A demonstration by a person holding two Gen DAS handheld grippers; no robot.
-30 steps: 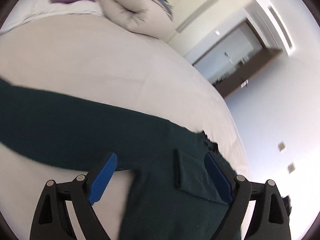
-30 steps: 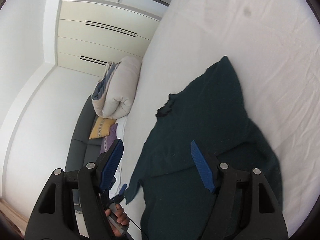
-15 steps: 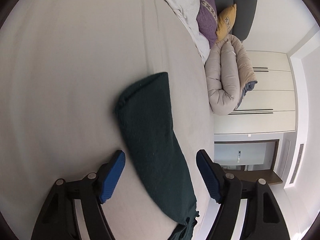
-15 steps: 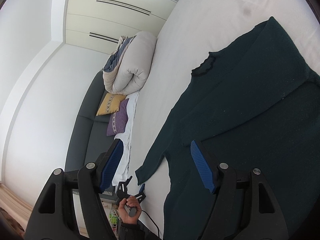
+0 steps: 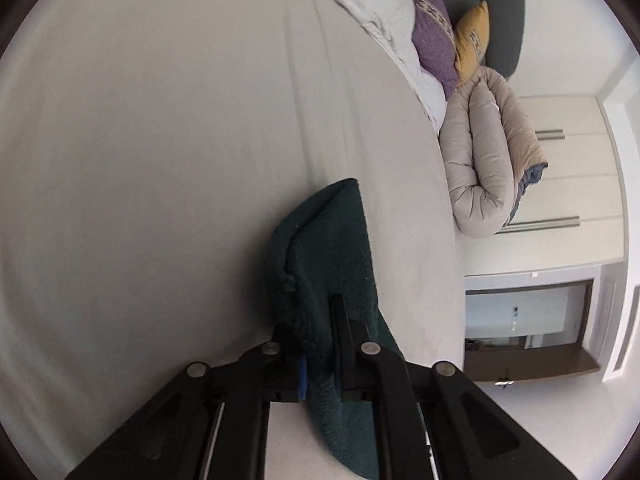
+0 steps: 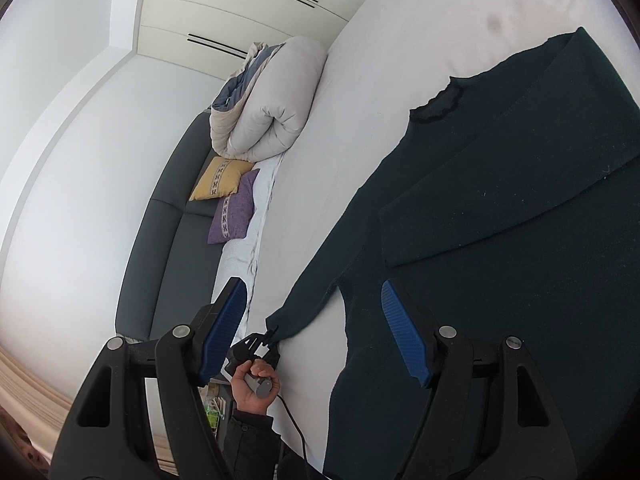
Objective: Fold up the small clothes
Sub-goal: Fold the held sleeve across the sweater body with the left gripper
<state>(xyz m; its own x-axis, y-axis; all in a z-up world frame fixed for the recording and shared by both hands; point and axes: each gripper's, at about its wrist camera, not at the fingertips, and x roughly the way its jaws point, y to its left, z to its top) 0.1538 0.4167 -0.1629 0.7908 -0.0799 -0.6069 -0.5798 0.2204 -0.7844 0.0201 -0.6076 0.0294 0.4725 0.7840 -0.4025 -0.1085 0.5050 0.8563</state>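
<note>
Left wrist view: left tool (image 5: 320, 344) pressed together on the cuff end of a dark green sweater's sleeve (image 5: 328, 256). Sleeve runs away from the jaws toward 12 o'clock, bunched and folded over itself, lying on the bed (image 5: 160, 160). Below the jaws the cloth hangs down toward 6 o'clock. Only a sliver of one blue pad shows beside the cloth.

Right wrist view: right tool (image 6: 312, 332) spread wide, blue ribbed pads well apart, pinching nothing. It hovers over the sweater (image 6: 500, 240), which lies flat on the bed across the frame from 1 to 5 o'clock. Collar (image 6: 438, 106) at about 1 o'clock. One sleeve is folded across the chest; the other reaches down toward 7 o'clock, where the left tool (image 6: 256, 350) clamps its end. The person's left hand (image 6: 254, 388) wraps the grey handle, knuckles toward the camera, dark sleeve at the wrist, a black cable trailing off toward 6 o'clock.

Surroundings: rolled beige duvet (image 6: 272, 108) at the bed's far end, at 11 o'clock. Yellow cushion (image 6: 220, 178) and purple cushion (image 6: 236, 210), both with a woven patterned band, side by side on a dark grey sofa (image 6: 160, 240). Pale wardrobe doors (image 6: 240, 8) behind.

No readable writing or brand marks on any item.
</note>
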